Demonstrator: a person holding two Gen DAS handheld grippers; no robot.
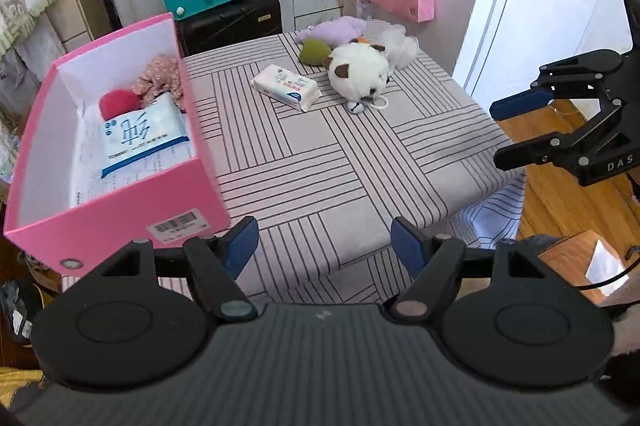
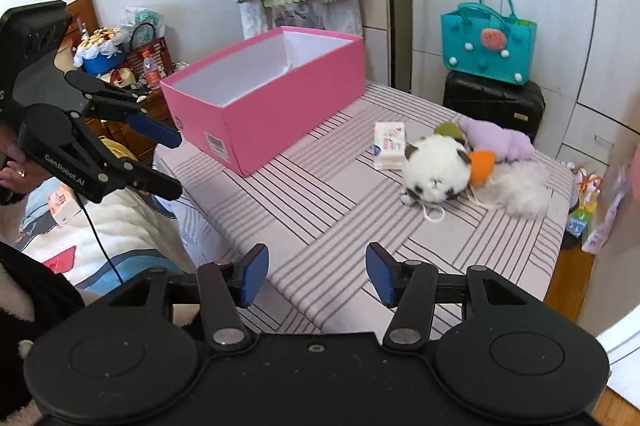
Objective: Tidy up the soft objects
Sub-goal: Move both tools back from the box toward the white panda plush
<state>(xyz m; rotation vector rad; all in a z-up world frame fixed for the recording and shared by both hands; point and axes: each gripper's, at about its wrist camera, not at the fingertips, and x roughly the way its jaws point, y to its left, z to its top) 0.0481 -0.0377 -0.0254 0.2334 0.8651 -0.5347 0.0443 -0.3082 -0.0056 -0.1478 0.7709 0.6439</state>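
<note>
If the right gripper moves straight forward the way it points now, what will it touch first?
Probably the white plush cat. The open right gripper points across the bare striped tablecloth with nothing nearer between the fingers, though its height above the cloth is unclear.

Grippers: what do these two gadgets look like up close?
Both the left gripper and the right gripper are black linkages with blue pads and round black discs. White lettering marks their sides, and a black cable hangs from the left.
</note>
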